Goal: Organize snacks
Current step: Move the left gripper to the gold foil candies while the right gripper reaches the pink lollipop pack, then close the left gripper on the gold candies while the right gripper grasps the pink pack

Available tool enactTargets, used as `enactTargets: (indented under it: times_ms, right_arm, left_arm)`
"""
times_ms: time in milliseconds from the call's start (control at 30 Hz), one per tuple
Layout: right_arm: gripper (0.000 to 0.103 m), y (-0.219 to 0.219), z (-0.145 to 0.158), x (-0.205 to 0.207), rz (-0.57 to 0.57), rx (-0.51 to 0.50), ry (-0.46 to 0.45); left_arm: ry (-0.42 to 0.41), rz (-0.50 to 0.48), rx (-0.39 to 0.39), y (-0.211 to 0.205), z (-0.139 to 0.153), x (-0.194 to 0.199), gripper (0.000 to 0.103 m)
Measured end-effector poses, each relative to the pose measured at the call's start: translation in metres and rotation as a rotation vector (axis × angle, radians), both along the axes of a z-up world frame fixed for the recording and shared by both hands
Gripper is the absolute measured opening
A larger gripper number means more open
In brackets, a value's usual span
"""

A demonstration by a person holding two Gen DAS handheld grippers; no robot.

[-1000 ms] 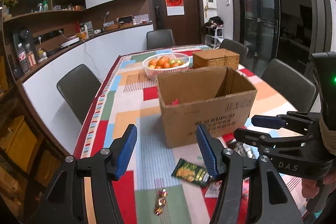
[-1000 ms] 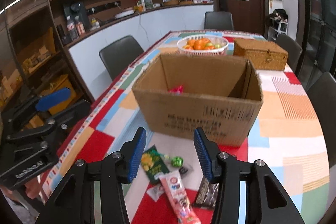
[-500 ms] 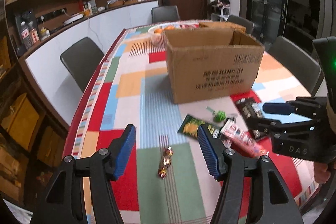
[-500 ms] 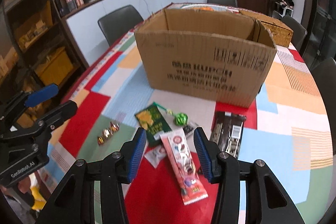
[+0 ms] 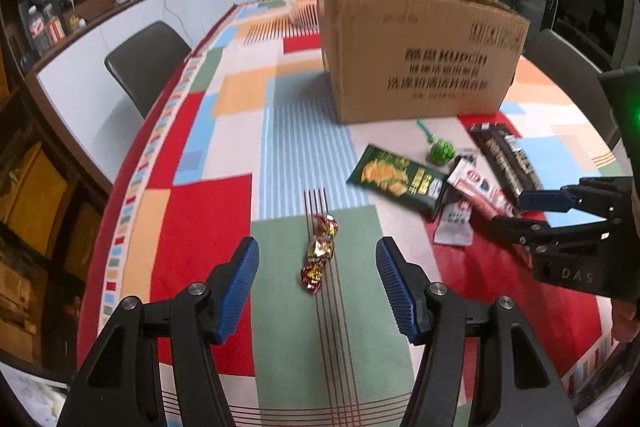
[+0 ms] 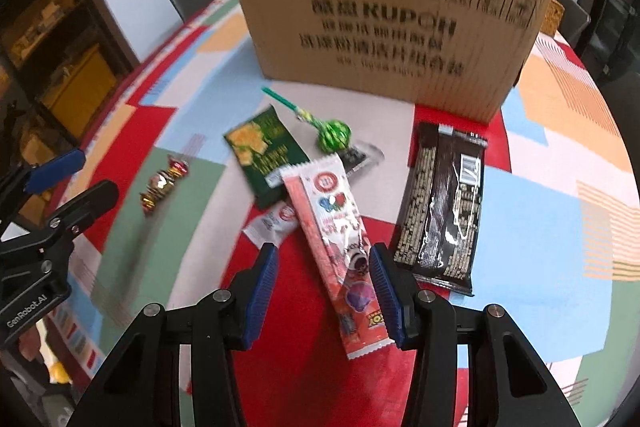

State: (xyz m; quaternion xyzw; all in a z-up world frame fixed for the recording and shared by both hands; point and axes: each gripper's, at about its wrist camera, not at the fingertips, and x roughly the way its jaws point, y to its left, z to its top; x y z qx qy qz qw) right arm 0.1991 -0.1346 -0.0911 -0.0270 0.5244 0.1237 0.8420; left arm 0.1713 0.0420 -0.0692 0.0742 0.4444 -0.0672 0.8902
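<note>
Between the fingers of my open left gripper, a string of gold-and-red wrapped candies lies on the tablecloth; the pads stand well apart from it. My right gripper is open astride a long red-and-white snack packet, with no pad pressing on it. Near it lie a green snack pack, a green lollipop, a small white sachet and a dark brown packet. Just behind them stands the open cardboard box. In the left wrist view, the right gripper hovers over the packets.
A patchwork tablecloth covers the table; its left edge drops off toward a dark chair. A white fruit basket stands behind the box and a wicker box at its far right. Another chair is on the right.
Both grippers have come down and tilted toward the table. The candies now sit between the left fingers and the red-and-white packet between the right ones. Jaw widths look the same.
</note>
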Motion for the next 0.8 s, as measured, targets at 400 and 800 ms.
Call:
enactTargets:
  times_ms: [400,800]
  right_arm:
    - [0.048,0.006,-0.018,0.016,0.002,-0.059,0.027]
    - [0.038,0.013,-0.028,0.030,0.008,-0.087,0.017]
  left_arm:
    - [0.091,0.000,-0.020,0.007,-0.033,0.023,0.060]
    - [0.131,0.004,-0.027,0.007,-0.052,0.038,0.035]
